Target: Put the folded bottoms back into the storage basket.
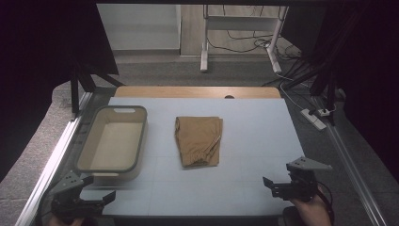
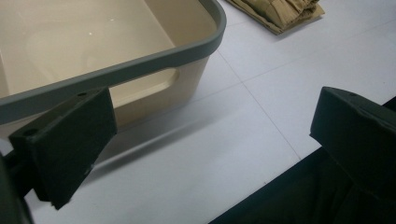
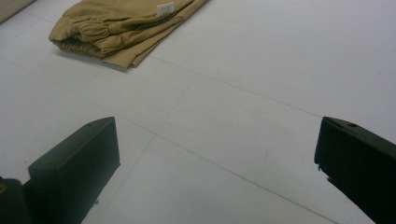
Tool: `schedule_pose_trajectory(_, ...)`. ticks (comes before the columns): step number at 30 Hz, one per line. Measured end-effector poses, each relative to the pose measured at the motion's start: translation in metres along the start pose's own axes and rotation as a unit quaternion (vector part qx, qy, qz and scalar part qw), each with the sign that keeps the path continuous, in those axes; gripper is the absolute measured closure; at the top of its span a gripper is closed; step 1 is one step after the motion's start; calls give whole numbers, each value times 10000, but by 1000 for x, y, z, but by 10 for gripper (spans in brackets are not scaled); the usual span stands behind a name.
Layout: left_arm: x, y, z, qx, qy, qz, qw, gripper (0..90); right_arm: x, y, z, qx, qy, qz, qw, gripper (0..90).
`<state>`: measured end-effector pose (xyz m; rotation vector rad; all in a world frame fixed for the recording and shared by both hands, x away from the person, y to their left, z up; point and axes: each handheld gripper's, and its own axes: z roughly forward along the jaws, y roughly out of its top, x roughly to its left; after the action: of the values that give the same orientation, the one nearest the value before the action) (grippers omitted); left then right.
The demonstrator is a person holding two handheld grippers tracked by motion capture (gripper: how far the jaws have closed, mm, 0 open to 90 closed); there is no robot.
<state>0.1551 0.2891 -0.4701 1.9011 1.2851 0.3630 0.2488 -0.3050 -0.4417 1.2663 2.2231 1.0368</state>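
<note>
Both grippers are hanging out at the near edge of the table right now — the left gripper [image 1: 82, 197] down at about 7 o'clock, the right gripper [image 1: 286, 185] at about 5 o'clock, both with jaws spread wide and gripping nothing. The folded tan shorts [image 1: 198, 140] are lying dead centre on the pale mat [image 1: 254, 141], and the beige bin [image 1: 112, 139] is sitting just beside them at 9 o'clock, not touching. My guess is the shorts are heading into that bin. To do it well I'd be coming in low from both sides, pinching the whole stack at the folded edges — not just the top layer — so it isn't unfolding on the lift.
</note>
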Motion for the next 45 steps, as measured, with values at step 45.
schedule_pose_trajectory(45, -9, 5, -3, -141, -174, 287, 9993, 0, 1, 0, 1, 61, 205, -127, 9997, 6)
